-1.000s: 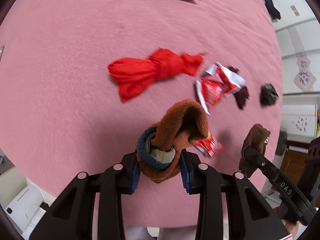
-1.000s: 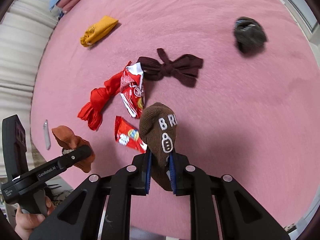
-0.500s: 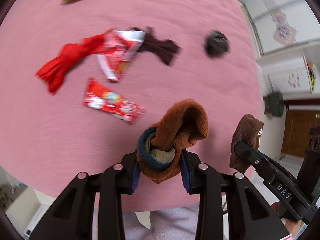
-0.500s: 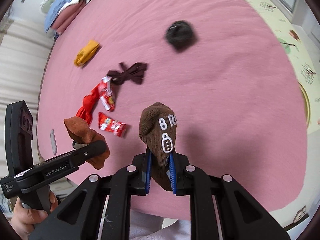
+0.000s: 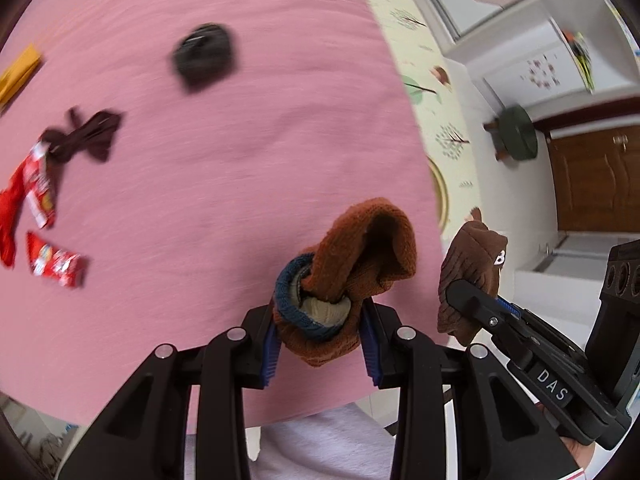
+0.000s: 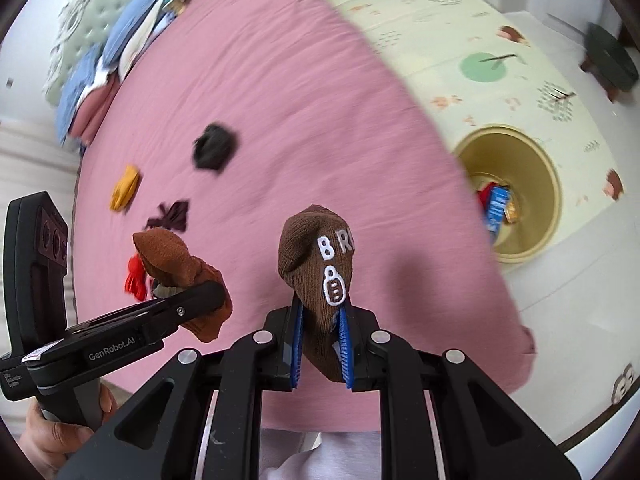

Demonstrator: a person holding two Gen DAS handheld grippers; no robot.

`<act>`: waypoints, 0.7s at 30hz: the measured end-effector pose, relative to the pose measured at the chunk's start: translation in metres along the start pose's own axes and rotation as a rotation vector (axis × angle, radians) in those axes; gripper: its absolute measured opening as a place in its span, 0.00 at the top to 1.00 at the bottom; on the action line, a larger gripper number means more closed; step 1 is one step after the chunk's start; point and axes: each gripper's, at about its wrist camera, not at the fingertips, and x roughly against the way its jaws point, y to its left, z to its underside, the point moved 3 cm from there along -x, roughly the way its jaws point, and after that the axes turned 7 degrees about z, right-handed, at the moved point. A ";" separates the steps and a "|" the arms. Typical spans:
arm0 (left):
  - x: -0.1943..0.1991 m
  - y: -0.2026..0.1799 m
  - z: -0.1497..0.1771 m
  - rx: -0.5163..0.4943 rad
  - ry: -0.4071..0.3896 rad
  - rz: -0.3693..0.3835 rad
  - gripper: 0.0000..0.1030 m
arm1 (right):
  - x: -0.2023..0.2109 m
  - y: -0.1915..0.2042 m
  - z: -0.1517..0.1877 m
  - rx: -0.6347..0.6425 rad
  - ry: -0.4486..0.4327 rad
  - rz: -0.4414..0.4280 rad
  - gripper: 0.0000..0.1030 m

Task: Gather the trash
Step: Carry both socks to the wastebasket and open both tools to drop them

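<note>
The left claw (image 5: 320, 344) is clamped on a rolled-up orange-brown sock (image 5: 352, 276) with a blue cuff. The right claw (image 6: 320, 350) is squeezed tight on a dark brown sock (image 6: 320, 276) with white letters on it. Both socks are up in the air, over the near edge of the pink bed (image 6: 280, 100).

The trash is not all picked up yet. Two red snack wrappers (image 5: 56, 264) lie on the bed, far off to the left in the left claw's view. One is small and flat. The other is longer and sits touching a dark bow-shaped cloth (image 5: 84, 136) and a red cloth (image 5: 8, 220). No claw is near them.

More cloth things lie on the bed too: a black ball of cloth (image 6: 214, 148) and a yellow sock (image 6: 126, 188) farther away. Folded clothes (image 6: 104, 60) are stacked at the far end of the bed.

A yellow bin (image 6: 516, 192) stands on the play mat (image 6: 460, 32) on the floor, right beside the bed. Some trash is already in it: something red, a blue packet and a small gold-brown piece. So part of the job looks done. I think the wrappers on the bed must go in the bin next, and both claws are full of socks right now.
</note>
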 end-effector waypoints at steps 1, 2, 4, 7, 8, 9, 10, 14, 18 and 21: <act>-0.006 -0.011 -0.003 -0.018 0.011 0.000 0.67 | 0.002 -0.008 -0.002 -0.014 -0.005 0.002 0.85; -0.012 -0.022 -0.005 -0.035 0.021 0.001 0.67 | 0.005 -0.020 -0.004 -0.035 -0.010 0.002 0.85; -0.023 -0.039 -0.010 -0.062 0.039 0.000 0.67 | 0.012 -0.044 -0.008 -0.076 -0.023 0.007 0.85; -0.038 -0.064 -0.018 -0.096 0.062 0.001 0.67 | 0.019 -0.071 -0.012 -0.128 -0.039 0.012 0.85; -0.044 -0.074 -0.022 -0.106 0.069 0.005 0.67 | 0.021 -0.079 -0.014 -0.139 -0.041 0.014 0.85; -0.050 -0.085 -0.026 -0.117 0.076 0.005 0.67 | 0.024 -0.089 -0.015 -0.157 -0.047 0.018 0.85; -0.052 -0.090 -0.027 -0.125 0.080 0.006 0.67 | 0.026 -0.096 -0.017 -0.166 -0.049 0.021 0.85; -0.070 -0.122 -0.039 -0.168 0.104 0.015 0.67 | 0.031 -0.131 -0.027 -0.214 -0.063 0.032 0.85; -0.090 -0.160 -0.054 -0.231 0.123 0.024 0.67 | 0.035 -0.162 -0.042 -0.259 -0.083 0.045 0.85; -0.105 -0.180 -0.066 -0.274 0.140 0.025 0.67 | 0.035 -0.180 -0.056 -0.274 -0.094 0.056 0.85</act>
